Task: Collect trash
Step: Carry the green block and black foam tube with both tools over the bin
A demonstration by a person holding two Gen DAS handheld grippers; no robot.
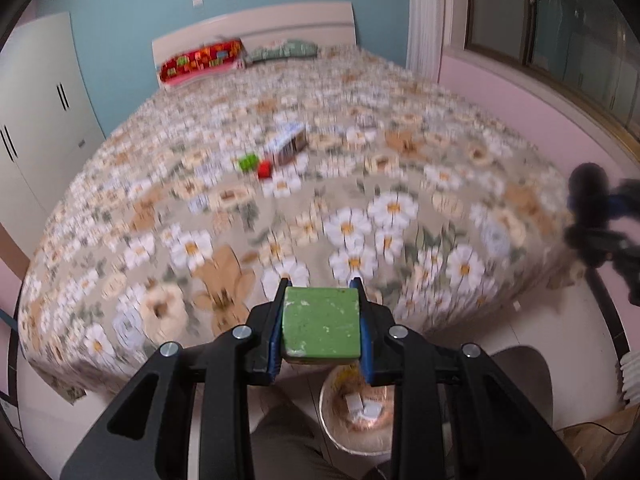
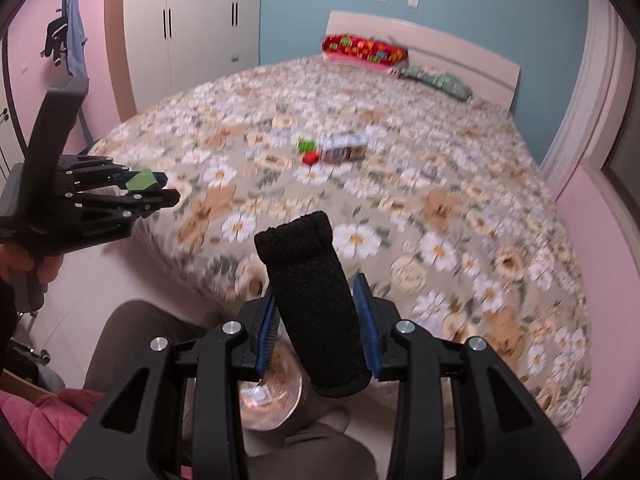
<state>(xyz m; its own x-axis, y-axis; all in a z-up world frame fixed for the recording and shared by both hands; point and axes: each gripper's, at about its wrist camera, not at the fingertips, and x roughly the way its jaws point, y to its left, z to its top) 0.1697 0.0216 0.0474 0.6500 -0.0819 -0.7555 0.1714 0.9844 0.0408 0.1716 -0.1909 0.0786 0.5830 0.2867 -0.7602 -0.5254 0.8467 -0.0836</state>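
Observation:
My left gripper [image 1: 322,292] is shut on a green block [image 1: 320,326], which fills the gap between the blue pads. In the right wrist view that same left gripper [image 2: 168,188] shows at the left with the green block [image 2: 141,181] in it. My right gripper [image 2: 316,286] is shut on a black fabric-covered cylinder [image 2: 316,312] that sticks up past the fingertips. Below both grippers stands a round bin [image 1: 352,412], also seen as the bin [image 2: 272,396], with small pale scraps inside. Out on the bed lie a small carton [image 1: 286,144], a green piece [image 1: 248,162] and a red piece [image 1: 264,170].
The flower-patterned bedspread [image 1: 280,220] fills most of both views, with pillows [image 1: 200,60] at the headboard. White wardrobes [image 2: 192,32] stand at the left. A person's trouser legs [image 2: 132,344] flank the bin. A pink wall and window ledge [image 1: 540,112] run along the right.

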